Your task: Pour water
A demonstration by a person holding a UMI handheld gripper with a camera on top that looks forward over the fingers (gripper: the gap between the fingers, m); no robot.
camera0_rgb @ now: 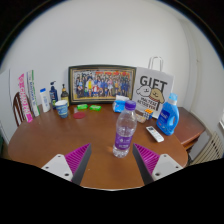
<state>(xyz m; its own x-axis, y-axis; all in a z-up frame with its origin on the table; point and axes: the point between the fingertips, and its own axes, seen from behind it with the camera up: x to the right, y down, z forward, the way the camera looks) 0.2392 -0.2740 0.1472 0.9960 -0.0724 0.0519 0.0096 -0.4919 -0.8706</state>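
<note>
A brown wooden table [60,140] fills most of the scene, its surface running back to a pale wall, with its near edge cut off below the gripper. Leaning at the back against the wall stands a framed group photograph [101,83], its figures too small to make out. Just beside it stands a white paper bag [155,94] printed with the word GIFT; the smaller print and round emblem beneath cannot be read. In front of the bag sits a blue jug-shaped bottle [169,115] with a handle, and near its base lies a small flat dark object that cannot be identified. The water bottle [124,129], clear plastic with a purple label and white cap, stands upright on the table just ahead of the gripper [113,160], roughly centred on the gap between the fingers and apart from both. The gripper is spread wide, holding nothing, and only the tips with their magenta pads [78,158] are visible; the rest is out of view. At the far left of the table a cluster of tubes and small bottles [40,98] stands against the wall, their labels illegible, with a short cup [62,108] beside them. Two small green pieces [89,107] lie before the photograph.
</note>
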